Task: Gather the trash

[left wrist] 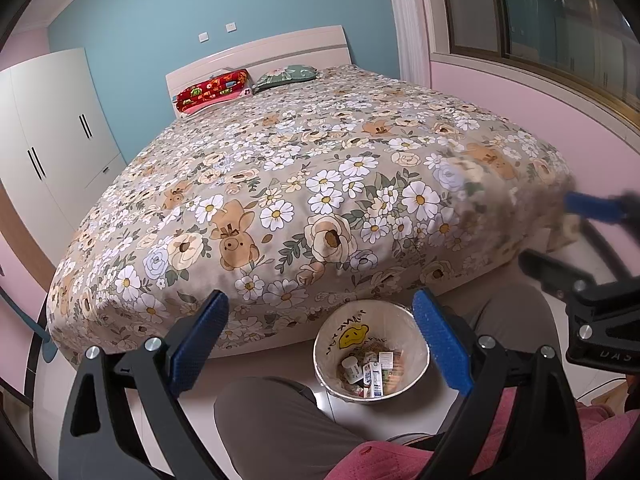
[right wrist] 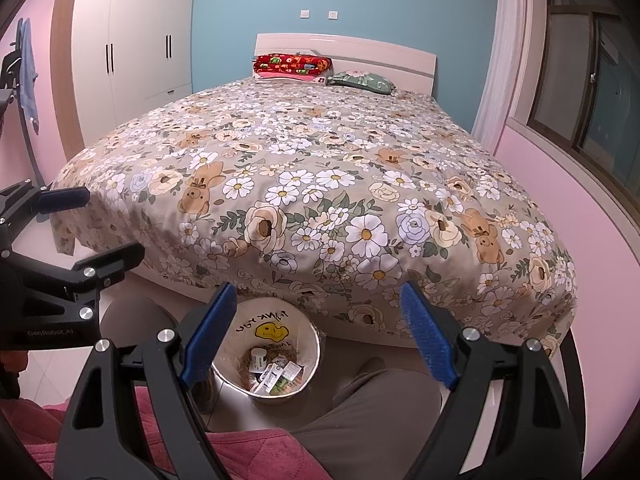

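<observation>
**A:** Where is the trash now?

**B:** In the bin (left wrist: 370, 354), a small round one lined with a white bag that bears a yellow smiley face. It stands on the pale floor at the near foot of the bed (left wrist: 304, 184), just beside the edge of the flowered quilt. Inside lie small boxes and a little white bottle (right wrist: 259, 358), heaped together at the bottom.

**A:** And the tongs?

**B:** The left gripper (left wrist: 320, 340) has its jaws spread wide, with nothing between its blue pads; the bin shows through the gap. The right gripper (right wrist: 320, 334) is the same: jaws well apart, empty, with the bin below and slightly left of the middle in its own view. Both point down toward the floor in front of the bed.

**A:** Do they touch anything?

**B:** Not that I can see. Each gripper shows at the side of the other's view, the right one partly blurred against the quilt's corner.

**A:** What else is near?

**B:** The person's knees in grey-brown trousers (right wrist: 384, 412) flank the bin, and a pink garment (left wrist: 540, 436) shows at the near edge. At the far end of the bed lie a folded red blanket (right wrist: 294, 65) and a green pillow (right wrist: 362, 80) against the headboard. A white wardrobe (right wrist: 132, 40) stands far left, and a window (right wrist: 592, 92) is on the right.
</observation>
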Demonstrator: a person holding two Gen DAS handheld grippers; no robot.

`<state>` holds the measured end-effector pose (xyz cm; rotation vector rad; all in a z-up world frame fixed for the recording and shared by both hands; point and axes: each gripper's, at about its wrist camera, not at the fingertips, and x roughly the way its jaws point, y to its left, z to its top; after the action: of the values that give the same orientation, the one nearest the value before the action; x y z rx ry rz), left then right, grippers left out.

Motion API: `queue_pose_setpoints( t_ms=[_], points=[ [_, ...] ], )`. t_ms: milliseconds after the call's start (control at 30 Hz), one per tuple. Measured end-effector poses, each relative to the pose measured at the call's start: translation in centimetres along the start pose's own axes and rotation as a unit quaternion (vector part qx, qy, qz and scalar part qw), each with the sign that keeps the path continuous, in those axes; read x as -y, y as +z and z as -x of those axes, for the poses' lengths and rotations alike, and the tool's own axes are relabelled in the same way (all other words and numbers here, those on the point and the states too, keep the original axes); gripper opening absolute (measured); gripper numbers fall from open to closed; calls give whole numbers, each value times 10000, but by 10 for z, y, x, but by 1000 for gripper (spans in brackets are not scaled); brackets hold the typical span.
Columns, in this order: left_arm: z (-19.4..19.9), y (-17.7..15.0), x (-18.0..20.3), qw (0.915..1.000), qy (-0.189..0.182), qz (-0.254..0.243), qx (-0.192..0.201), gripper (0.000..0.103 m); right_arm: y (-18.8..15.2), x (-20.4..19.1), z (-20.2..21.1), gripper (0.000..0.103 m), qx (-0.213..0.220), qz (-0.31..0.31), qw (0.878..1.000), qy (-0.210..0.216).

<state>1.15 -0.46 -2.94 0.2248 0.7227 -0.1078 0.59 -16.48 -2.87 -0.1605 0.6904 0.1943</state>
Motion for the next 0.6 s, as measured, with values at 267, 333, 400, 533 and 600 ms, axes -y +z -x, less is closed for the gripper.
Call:
queue_pose_setpoints(
  t_ms=[267,333,400,533,600],
  points=[
    [-2,-2,1,10000,-52,24,-46,95,-2,1,0,83,-17,10,10000,17],
    [-4,-3,2,9999,-86,33,-86,95,-4,1,-1,83,-31,7,10000,24],
    [-6,-3,1,9998,-154,63,-137,95,-5,2,-1,83,-49,-1,10000,36],
    [-10,-4,1,9996,-170,97,-223,95,-6,3,-3,83,-87,-23,9999,76],
    [-9,-4,1,9996,-168,122,-216,95,-6,4,-3,83,-86,-25,9999,78]
  ],
)
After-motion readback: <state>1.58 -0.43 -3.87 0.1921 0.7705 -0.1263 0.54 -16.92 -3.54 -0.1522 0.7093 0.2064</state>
